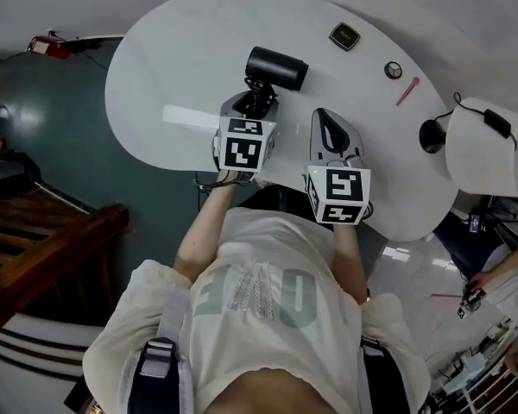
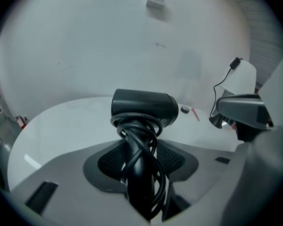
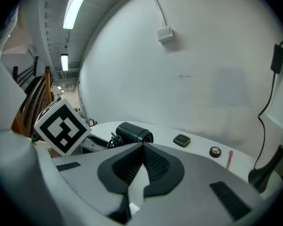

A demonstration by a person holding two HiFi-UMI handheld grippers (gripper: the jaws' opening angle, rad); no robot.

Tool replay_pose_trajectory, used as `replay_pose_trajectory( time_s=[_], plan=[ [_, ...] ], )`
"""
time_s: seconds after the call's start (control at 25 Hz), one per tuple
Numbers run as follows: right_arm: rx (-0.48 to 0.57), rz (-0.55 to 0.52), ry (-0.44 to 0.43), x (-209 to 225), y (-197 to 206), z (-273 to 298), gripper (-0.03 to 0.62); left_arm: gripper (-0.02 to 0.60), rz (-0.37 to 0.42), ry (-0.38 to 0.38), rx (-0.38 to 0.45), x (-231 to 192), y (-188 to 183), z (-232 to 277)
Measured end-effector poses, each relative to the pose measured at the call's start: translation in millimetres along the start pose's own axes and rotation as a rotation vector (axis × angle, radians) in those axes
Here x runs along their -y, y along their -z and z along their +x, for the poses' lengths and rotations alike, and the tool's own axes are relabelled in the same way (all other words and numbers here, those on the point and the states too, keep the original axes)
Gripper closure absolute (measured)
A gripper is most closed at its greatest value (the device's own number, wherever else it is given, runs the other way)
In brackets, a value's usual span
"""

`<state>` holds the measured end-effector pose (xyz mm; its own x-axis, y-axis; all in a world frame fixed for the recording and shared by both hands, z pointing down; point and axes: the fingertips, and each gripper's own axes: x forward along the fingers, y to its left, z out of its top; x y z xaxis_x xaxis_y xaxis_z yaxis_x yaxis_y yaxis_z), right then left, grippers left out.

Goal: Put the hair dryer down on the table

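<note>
Within left tool (image 2: 140, 160), cord-wrapped hair dryer (image 2: 142, 106)

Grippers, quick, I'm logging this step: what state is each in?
Left gripper: closed on the hair dryer handle.
Right gripper: closed, empty.

Soft even light, fisheye warp, dark corners
</note>
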<state>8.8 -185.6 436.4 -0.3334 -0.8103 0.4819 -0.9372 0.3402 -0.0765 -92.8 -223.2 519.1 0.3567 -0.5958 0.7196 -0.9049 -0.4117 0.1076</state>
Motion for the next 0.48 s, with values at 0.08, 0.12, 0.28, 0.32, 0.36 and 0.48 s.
replay_pose_trajectory(
  time_s=[0.08,0.12,0.28,0.32,0.36,0.48],
  plan=[
    [-0.02,0.014,0.003,3.4,9.2,1.3,0.589,0.368,0.003,0.007,-0.05,1.8,10.5,12.4],
    [-0.028,0.021,0.003,4.7,13.1,1.6,0.589,0.368,0.003,0.014,-0.073,2.8,15.2,17.5],
    [-0.059,0.038,0.004,8.0,23.8,2.7,0.589,0.368,0.031,0.013,-0.138,3.6,27.2,34.3],
    [-0.065,0.04,0.003,8.2,25.5,3.3,0.589,0.368,0.033,0.009,-0.15,3.3,29.2,37.2],
    [-0.07,0.04,0.001,8.5,26.9,3.9,0.589,0.368,0.029,0.007,-0.16,3.2,31.3,39.9],
    [-0.081,0.044,-0.005,9.8,30.8,6.4,0.589,0.368,0.016,0.004,-0.177,2.9,37.3,48.1]
  ],
)
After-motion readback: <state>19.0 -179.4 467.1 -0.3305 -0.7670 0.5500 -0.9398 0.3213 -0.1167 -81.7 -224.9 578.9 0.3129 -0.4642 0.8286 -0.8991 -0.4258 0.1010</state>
